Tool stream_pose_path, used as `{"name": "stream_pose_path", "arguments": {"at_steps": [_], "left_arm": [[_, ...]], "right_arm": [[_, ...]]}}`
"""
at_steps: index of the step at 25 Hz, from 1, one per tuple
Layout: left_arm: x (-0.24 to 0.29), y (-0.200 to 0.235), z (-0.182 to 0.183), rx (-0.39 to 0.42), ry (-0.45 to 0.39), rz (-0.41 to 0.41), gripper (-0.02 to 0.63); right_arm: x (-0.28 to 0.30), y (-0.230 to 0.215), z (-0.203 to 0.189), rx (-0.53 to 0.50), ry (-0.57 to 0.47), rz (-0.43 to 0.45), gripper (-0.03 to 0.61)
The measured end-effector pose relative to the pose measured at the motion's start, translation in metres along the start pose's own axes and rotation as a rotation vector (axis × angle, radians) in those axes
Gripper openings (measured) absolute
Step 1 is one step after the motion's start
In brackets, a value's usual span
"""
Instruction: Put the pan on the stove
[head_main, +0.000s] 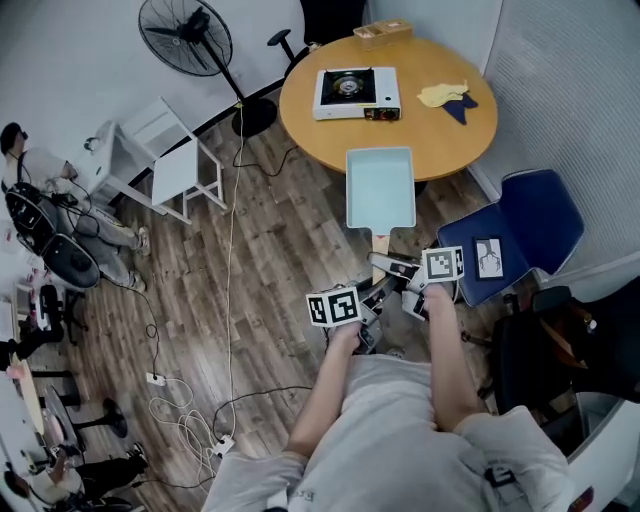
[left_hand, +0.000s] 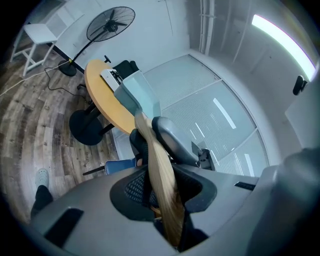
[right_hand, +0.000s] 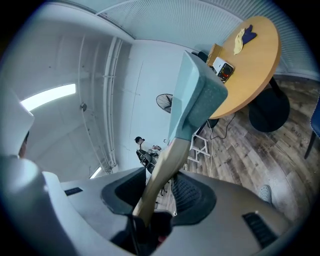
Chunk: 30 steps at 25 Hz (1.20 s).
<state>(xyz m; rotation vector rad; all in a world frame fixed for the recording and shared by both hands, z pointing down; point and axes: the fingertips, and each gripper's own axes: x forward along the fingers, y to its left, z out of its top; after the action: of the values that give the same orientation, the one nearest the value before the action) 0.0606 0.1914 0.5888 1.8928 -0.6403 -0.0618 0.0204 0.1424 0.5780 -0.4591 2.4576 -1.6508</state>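
Clamping the pan (head_main: 380, 187) by its wooden handle (head_main: 381, 240), left gripper (left_hand: 165, 200) and right gripper (right_hand: 150, 200) jaws hold it aloft.

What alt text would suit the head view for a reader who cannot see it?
The left gripper and right gripper hold a pale blue rectangular pan by its wooden handle at the near edge of a round wooden table. A white portable gas stove sits on it.

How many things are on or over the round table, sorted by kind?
stove: 1
pan: 1, held over the table's near edge
box: 1
cloths: 2, a yellow cloth and a dark blue cloth
Total: 5
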Motion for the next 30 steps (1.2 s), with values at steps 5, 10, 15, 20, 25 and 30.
{"name": "stream_pose_path", "arguments": {"at_steps": [5,10,15,20,25,30], "left_arm": [[0.029,0.009,0.051,-0.008,0.031,-0.01,0.116],[0.045,0.021,0.102,0.004,0.06,-0.021,0.116],[0.053,0.042,0.153,0.009,0.069,-0.029,0.115],[0.052,0.059,0.199,0.023,0.085,-0.042,0.115],[0.049,0.072,0.221,0.019,0.091,-0.07,0.115],[0.053,0.087,0.225,-0.001,0.119,-0.076,0.115]], "right_arm": [[0.015,-0.017,0.056,0.013,-0.024,-0.026,0.164],[0.039,-0.029,0.107,-0.009,-0.049,-0.033,0.164],[0.076,-0.038,0.15,-0.019,-0.064,-0.003,0.164],[0.103,-0.059,0.178,0.034,-0.098,-0.098,0.164],[0.128,-0.06,0.195,0.014,-0.12,-0.072,0.163],[0.135,-0.073,0.199,0.007,-0.123,-0.088,0.164]]}}
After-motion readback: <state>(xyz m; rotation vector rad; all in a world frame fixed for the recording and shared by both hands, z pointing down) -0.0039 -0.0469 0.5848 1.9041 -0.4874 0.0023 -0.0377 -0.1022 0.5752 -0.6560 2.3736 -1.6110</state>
